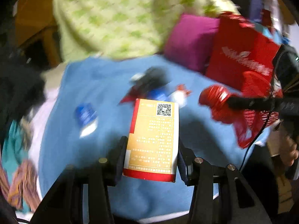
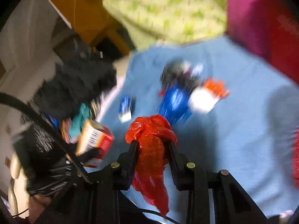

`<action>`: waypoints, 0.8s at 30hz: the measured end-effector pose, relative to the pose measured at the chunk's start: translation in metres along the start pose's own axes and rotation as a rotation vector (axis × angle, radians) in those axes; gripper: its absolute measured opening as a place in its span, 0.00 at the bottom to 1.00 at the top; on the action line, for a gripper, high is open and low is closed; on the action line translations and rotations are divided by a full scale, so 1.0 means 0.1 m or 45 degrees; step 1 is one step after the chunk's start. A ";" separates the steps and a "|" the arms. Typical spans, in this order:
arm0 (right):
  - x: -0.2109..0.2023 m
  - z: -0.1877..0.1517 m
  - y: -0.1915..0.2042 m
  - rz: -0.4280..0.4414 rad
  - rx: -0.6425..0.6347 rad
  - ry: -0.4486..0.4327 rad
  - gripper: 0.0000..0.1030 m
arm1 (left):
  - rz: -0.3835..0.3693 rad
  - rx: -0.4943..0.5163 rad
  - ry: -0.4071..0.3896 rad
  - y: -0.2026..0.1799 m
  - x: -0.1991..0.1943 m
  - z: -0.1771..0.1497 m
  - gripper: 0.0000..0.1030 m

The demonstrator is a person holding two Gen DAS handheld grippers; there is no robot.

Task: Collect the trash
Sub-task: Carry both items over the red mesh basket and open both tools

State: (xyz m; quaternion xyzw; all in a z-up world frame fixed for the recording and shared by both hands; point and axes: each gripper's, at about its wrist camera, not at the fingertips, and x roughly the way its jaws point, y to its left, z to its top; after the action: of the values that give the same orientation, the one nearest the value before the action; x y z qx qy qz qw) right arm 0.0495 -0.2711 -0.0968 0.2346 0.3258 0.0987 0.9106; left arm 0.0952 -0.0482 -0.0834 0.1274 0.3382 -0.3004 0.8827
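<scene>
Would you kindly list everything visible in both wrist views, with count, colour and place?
box: one, gold and red, in the left gripper
red bag: one, knotted, in the right gripper
blue sheet: one, covers the bed
blue packet: one, blue and white, on the sheet, left
trash pile: several blurred pieces, black, blue, white, orange, mid-sheet
green quilt: one, pale green, behind the sheet
cushion: one, magenta, far right
tote: one, red with white lettering, beside the cushion
dark clothes: heap, black, left edge
left gripper: black, shut on the box
right gripper: black, shut on the red bag
</scene>
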 end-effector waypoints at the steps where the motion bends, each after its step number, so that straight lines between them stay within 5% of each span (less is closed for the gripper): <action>1: -0.31 0.04 -0.07 -0.018 0.004 -0.068 0.33 | -0.029 0.028 -0.018 -0.13 -0.02 0.10 0.49; 6: -1.39 0.12 -0.47 -0.142 0.090 -0.290 0.33 | -0.246 0.125 -0.090 -1.02 0.00 0.70 0.49; 12: -2.22 -0.03 -1.25 -0.256 0.312 -0.459 0.33 | -0.429 0.230 -0.091 -2.02 0.24 1.21 0.50; 19: -2.46 -0.16 -2.00 -0.294 0.549 -0.491 0.37 | -0.493 0.326 -0.008 -2.81 0.60 1.37 0.54; 20: -2.44 -0.17 -2.07 -0.305 0.578 -0.485 0.41 | -0.478 0.345 -0.006 -2.85 0.63 1.35 0.60; 21: -2.40 -0.17 -2.12 -0.313 0.613 -0.482 0.59 | -0.453 0.364 -0.008 -2.89 0.67 1.33 0.60; 22: -2.38 -0.19 -2.15 -0.307 0.634 -0.496 0.65 | -0.443 0.364 -0.002 -2.88 0.69 1.31 0.60; 24: -2.38 -0.26 -2.18 -0.300 0.615 -0.524 0.66 | -0.444 0.328 0.034 -2.80 0.75 1.27 0.60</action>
State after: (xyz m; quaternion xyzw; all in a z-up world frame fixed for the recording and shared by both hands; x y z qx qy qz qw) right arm -0.1442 -0.5311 -0.0909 0.4191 0.1739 -0.1369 0.8806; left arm 0.0330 -0.3568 -0.0462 0.1826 0.3258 -0.4875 0.7893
